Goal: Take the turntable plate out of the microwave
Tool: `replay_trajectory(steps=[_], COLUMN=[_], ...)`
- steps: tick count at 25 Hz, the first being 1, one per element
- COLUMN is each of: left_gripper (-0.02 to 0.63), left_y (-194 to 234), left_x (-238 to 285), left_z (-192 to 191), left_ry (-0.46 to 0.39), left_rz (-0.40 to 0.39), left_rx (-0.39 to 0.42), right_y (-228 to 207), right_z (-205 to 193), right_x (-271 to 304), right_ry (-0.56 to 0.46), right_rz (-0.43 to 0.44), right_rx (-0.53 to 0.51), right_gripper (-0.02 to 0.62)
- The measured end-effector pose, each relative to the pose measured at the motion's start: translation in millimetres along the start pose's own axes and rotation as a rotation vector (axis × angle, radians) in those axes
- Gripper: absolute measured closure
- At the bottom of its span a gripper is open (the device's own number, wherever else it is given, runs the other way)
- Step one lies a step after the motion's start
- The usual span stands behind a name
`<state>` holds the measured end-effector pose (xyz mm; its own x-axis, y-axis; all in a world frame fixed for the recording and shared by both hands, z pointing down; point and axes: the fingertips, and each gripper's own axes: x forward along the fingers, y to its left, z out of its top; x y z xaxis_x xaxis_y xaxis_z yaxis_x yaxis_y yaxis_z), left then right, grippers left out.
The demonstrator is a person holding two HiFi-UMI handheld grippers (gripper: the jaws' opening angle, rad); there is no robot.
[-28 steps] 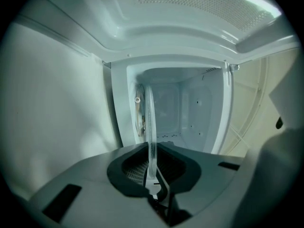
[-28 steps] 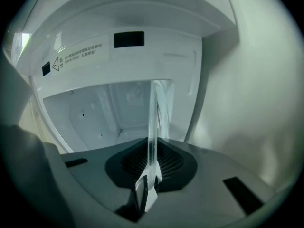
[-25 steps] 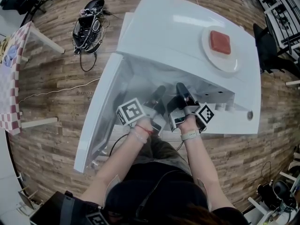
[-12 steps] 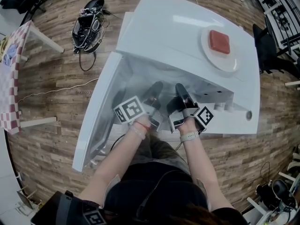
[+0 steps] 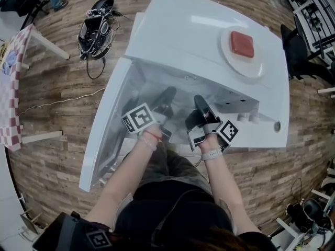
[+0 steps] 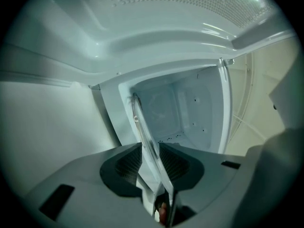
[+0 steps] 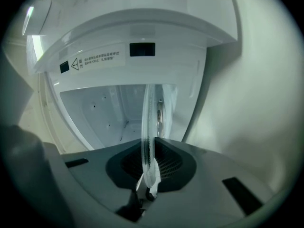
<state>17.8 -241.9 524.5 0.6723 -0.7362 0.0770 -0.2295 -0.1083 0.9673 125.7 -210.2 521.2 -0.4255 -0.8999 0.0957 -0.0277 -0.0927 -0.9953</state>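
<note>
The white microwave [image 5: 199, 30] stands with its door [image 5: 107, 124] swung open to the left. Both grippers reach level into the cavity. The clear glass turntable plate [image 6: 142, 127] shows edge-on in the left gripper view. Its rim runs between the pads of my left gripper [image 6: 151, 146], whose jaws are opening and stand apart from the glass. In the right gripper view the plate's rim [image 7: 151, 113] is pinched between the pads of my right gripper [image 7: 151, 144]. In the head view my left gripper [image 5: 166, 95] and right gripper [image 5: 200, 104] sit side by side at the cavity mouth; the plate is hidden there.
A white plate [image 5: 230, 56] with a red block [image 5: 242, 45] rests on top of the microwave. The cavity walls close in on both sides of the grippers. On the wooden floor lie black gear and cables [image 5: 97, 27]; a checkered table [image 5: 10, 88] stands at the left.
My left gripper has shifted left and a little deeper into the cavity, rolling slightly. The right gripper has barely moved.
</note>
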Motion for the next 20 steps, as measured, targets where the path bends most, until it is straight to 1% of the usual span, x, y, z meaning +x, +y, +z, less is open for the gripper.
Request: replay_trajectory(steps=[2, 12, 15, 16, 17, 20], left_gripper=[0.502, 0.502, 0.502, 0.505, 0.527, 0.54], left_y=[1.3, 9.0, 8.9, 8.0, 7.2, 6.7], left_x=[-0.1, 1.2, 0.8, 0.6, 0.5, 0.2], left_z=[0.5, 4.8, 6.1, 6.8, 7.4, 6.3], left_ry=[0.0, -0.029, -0.036, -0.04, -0.043, -0.054], left_rz=[-0.003, -0.032, -0.036, -0.036, -0.034, -0.031], left_rx=[0.008, -0.076, -0.073, -0.066, -0.06, -0.07], right_y=[0.4, -1.1, -1.2, -1.4, -1.7, -2.6], right_z=[-0.9, -7.4, -9.2, -10.0, -10.6, -10.7], right_x=[-1.7, -11.0, -12.4, -13.1, -13.8, -15.6], right_ry=[0.006, 0.044, 0.052, 0.052, 0.052, 0.05], right_rz=[0.005, 0.018, 0.021, 0.021, 0.022, 0.023], right_rx=[-0.001, -0.022, -0.036, -0.04, -0.043, -0.043], right_gripper=[0.555, 0.555, 0.555, 0.555, 0.555, 0.555])
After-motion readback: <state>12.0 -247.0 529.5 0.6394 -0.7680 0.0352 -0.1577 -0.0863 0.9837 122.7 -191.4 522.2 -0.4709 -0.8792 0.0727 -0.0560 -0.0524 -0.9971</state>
